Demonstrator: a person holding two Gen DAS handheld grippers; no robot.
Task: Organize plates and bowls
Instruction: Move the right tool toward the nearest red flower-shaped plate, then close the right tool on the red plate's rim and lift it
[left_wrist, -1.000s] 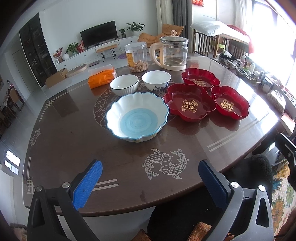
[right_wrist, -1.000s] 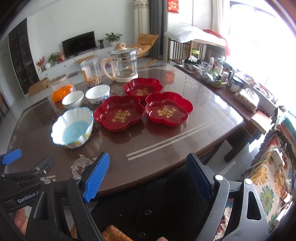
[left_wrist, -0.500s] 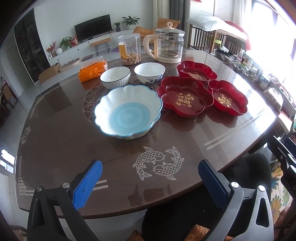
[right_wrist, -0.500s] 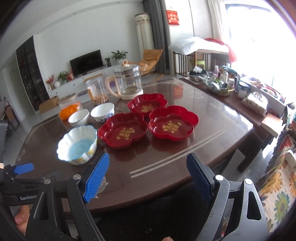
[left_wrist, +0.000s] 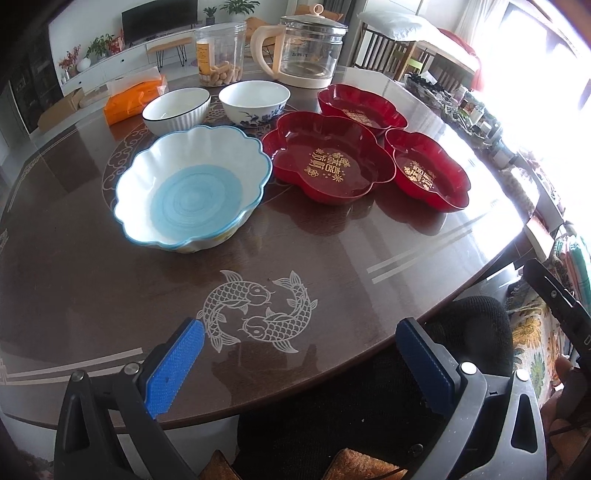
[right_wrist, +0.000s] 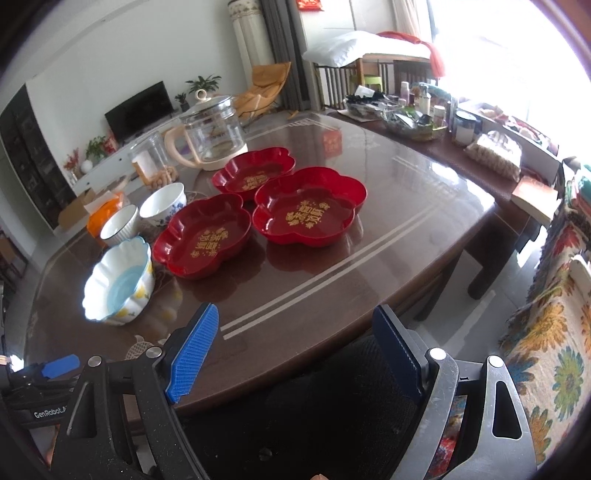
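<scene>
Both grippers hang over the near edge of the brown bench (left_wrist: 92, 288), jaws apart and holding nothing: the left gripper (left_wrist: 299, 354) at the bottom of its frame, the right gripper (right_wrist: 295, 339) likewise. In the left wrist view, a scalloped blue-and-white bowl (left_wrist: 190, 188) sits left of centre, with a ribbed white bowl (left_wrist: 176, 110) and a blue-flowered bowl (left_wrist: 254, 101) beyond it. Three red flower-shaped plates (left_wrist: 332, 162) (left_wrist: 428, 168) (left_wrist: 360, 105) cluster to the right. A glass kettle (left_wrist: 308, 51) stands at the top.
</scene>
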